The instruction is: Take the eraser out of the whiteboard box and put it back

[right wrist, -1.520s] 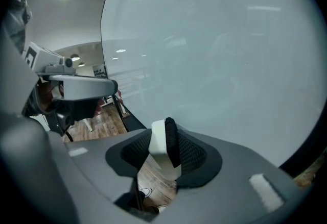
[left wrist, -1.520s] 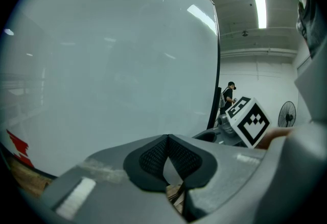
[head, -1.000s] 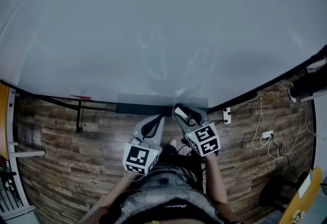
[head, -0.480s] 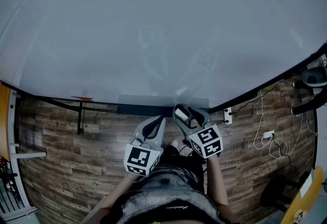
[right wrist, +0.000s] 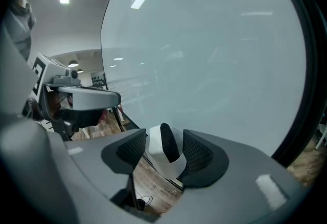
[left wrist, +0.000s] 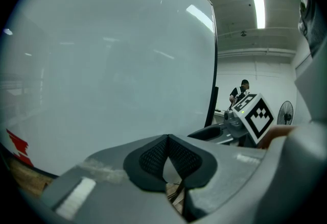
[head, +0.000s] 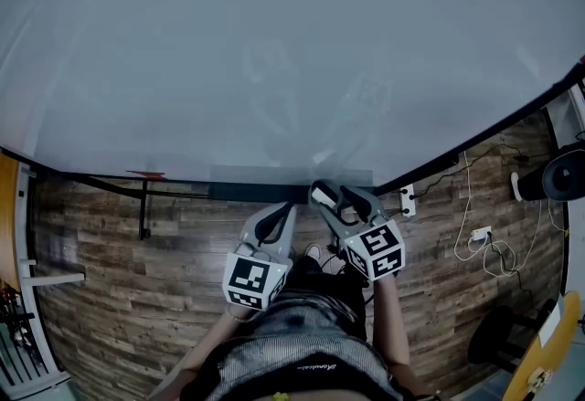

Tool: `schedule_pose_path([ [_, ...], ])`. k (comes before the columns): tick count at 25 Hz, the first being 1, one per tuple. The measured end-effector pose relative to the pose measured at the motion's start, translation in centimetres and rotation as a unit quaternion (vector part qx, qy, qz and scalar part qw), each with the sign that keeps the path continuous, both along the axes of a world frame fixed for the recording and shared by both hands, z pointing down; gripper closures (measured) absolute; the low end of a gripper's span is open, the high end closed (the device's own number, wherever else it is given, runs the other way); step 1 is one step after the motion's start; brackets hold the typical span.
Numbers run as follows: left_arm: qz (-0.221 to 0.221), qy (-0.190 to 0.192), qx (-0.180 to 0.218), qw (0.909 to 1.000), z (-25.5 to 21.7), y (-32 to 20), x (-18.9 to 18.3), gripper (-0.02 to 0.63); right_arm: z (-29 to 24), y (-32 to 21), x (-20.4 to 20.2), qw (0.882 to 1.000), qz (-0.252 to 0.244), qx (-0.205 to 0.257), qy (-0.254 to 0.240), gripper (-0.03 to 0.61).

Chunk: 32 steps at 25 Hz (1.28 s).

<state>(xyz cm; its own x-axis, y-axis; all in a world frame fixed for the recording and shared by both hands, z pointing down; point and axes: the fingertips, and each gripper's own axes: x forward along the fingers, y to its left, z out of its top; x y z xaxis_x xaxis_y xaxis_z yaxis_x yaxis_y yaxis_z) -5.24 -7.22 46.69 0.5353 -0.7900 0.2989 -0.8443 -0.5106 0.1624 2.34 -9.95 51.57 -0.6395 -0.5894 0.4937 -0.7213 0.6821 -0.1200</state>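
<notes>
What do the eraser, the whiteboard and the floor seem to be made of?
Eraser: probably a white plastic body with a dark felt-like strip, matte; the material is not certain.
Whiteboard: a smooth, glossy coated panel, as bright reflections show on it.
Floor: wood or wood-look planks, with visible grain and seams.

Whiteboard box [head: 247, 178]: long grey tray.
In it: eraser [head: 321, 197], white, standing upright near the right end.
Floor [head: 119, 299]: wooden planks; cables [head: 494, 258] lie on it.
</notes>
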Motion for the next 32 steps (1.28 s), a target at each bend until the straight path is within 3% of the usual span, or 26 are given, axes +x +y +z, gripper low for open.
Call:
schedule_pose_path([
  [3, -0.001, 0.005, 0.001, 1.0, -0.1, 0.0, -0.1, 0.612, -0.5, 0.2, 0.0, 1.0, -0.006, 0.009, -0.005, 0.35],
  [15, 0.009, 0.004, 0.014, 0.9998, -0.6, -0.7, 0.5, 0.612, -1.9, 0.4, 0.7, 0.999, -0.013, 0.032, 0.004, 0.557],
  [23, 0.017, -0.001, 0.025, 0.9995, -1.3, -1.0, 1.1, 0.612, -3.4, 0.6, -0.3, 0.998, -0.035, 0.044, -0.023, 0.575],
  [32, 0.024, 0.009, 0.057, 0.9981, -3.6, -1.7, 1.8, 0.612, -7.1, 0.9, -2.2, 0.991, -0.053, 0.095, -0.075, 0.575],
])
